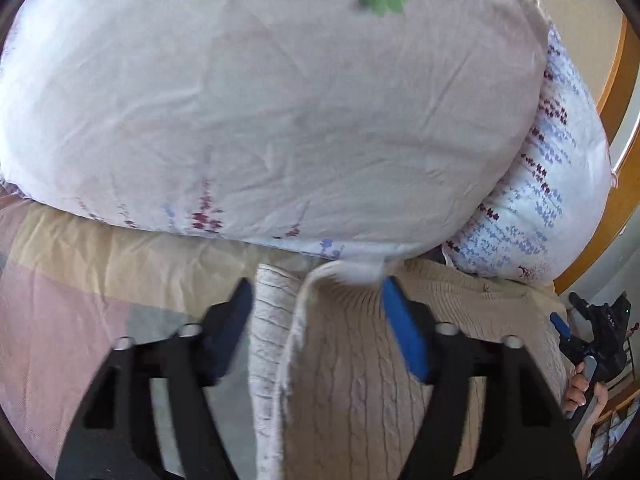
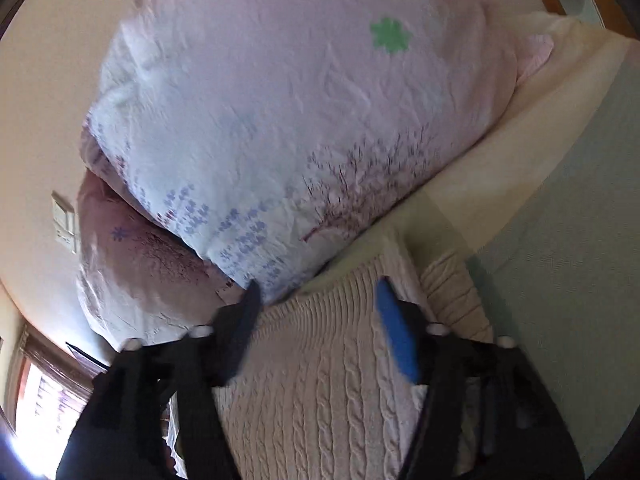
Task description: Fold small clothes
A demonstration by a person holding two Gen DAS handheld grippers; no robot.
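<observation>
A cream cable-knit sweater (image 1: 344,380) lies on the bed, its ribbed hem near the pillows. My left gripper (image 1: 318,286) is open, fingers spread on either side of the sweater's folded edge and ribbed part. The same sweater (image 2: 316,380) fills the lower middle of the right wrist view. My right gripper (image 2: 318,286) is open above it, its fingers astride the ribbed edge. The right gripper also shows in the left wrist view (image 1: 592,332), held by a hand at the far right.
Two large floral pillows (image 1: 280,100) are stacked just beyond the sweater; they show in the right wrist view too (image 2: 288,120). The bed sheet (image 1: 60,320) has pink, beige and grey-green blocks. A wooden headboard (image 1: 616,80) runs at the right. A wall switch (image 2: 64,224) is at the left.
</observation>
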